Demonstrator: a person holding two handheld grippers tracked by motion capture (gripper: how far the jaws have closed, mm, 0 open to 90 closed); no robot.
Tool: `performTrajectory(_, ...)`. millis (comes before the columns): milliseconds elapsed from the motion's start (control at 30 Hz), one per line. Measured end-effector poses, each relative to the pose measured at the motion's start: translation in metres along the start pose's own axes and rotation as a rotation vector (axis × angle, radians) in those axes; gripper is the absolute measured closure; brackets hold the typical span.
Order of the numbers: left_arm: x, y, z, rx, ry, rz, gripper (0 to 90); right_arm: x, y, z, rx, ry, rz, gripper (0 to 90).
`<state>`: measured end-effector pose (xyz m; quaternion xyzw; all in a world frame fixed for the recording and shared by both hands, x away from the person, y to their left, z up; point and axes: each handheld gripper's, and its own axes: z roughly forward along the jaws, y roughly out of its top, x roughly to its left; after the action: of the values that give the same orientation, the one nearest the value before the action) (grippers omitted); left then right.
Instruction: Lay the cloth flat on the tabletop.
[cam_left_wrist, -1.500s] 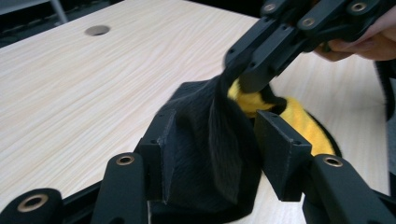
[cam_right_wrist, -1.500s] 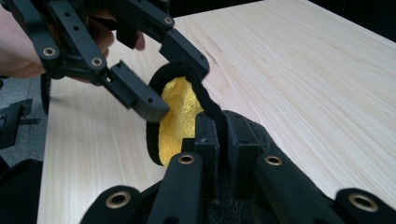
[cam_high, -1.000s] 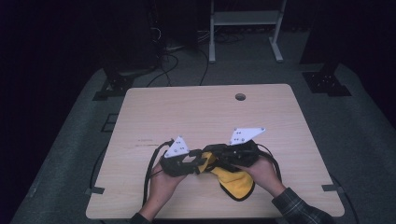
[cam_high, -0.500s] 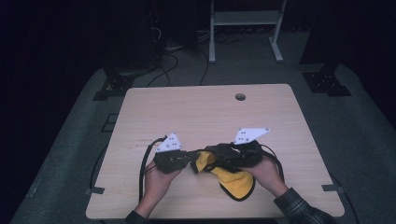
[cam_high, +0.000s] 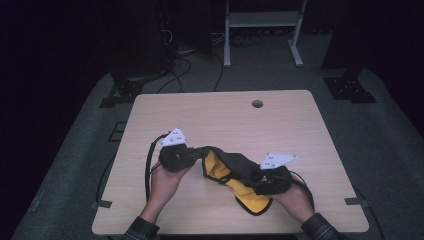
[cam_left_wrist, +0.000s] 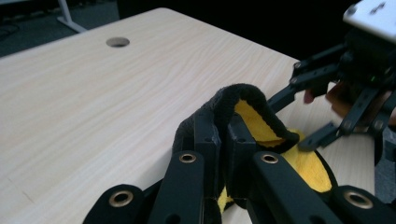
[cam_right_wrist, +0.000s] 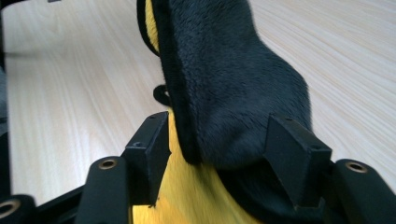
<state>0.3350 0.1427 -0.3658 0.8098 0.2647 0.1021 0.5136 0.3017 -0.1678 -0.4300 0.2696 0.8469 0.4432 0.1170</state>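
Observation:
A black plush cloth with a yellow inner side (cam_high: 235, 167) lies stretched across the near part of the wooden table (cam_high: 225, 120). My left gripper (cam_high: 196, 154) is shut on the cloth's black rim (cam_left_wrist: 243, 95) and holds that end lifted; the pinch shows at my left gripper (cam_left_wrist: 223, 135). My right gripper (cam_high: 254, 178) sits low at the cloth's other end. Its jaws have just been opening and stand apart, with the black plush (cam_right_wrist: 224, 70) bulging between them at my right gripper (cam_right_wrist: 219, 140). In the left gripper view the right gripper (cam_left_wrist: 303, 116) shows beyond the cloth.
A round cable hole (cam_high: 257, 104) sits near the table's far edge. A white frame (cam_high: 260, 20) and cables (cam_high: 185, 50) are on the dark floor behind. Cables trail from both grippers over the near edge. Bare wood spreads to the left, right and back.
The two grippers have drawn apart: the left went left and up with the cloth's rim, the right went right and down. The cloth is now pulled out long. The right jaws have opened.

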Motion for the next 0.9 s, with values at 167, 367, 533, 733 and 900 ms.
performTrajectory(167, 0.002, 0.011, -0.007, -0.018, 0.028, 0.022, 85.4, 0.002, 0.007, 0.019, 0.0, -0.04, -0.007, 37.0)
performTrajectory(367, 0.011, 0.01, -0.023, -0.036, 0.068, 0.015, 85.4, -0.017, 0.01, 0.022, -0.049, -0.168, 0.036, 39.3)
performTrajectory(533, 0.021, 0.006, -0.036, -0.042, 0.111, -0.002, 85.4, -0.037, 0.008, 0.012, -0.058, -0.252, 0.066, 41.5)
performTrajectory(733, 0.036, -0.004, -0.044, -0.035, 0.139, -0.037, 85.4, -0.058, 0.001, 0.001, -0.072, -0.245, 0.131, 43.0)
performTrajectory(900, 0.044, -0.012, -0.044, -0.022, 0.153, -0.06, 85.3, -0.038, 0.003, 0.006, -0.056, -0.132, 0.091, 43.7)
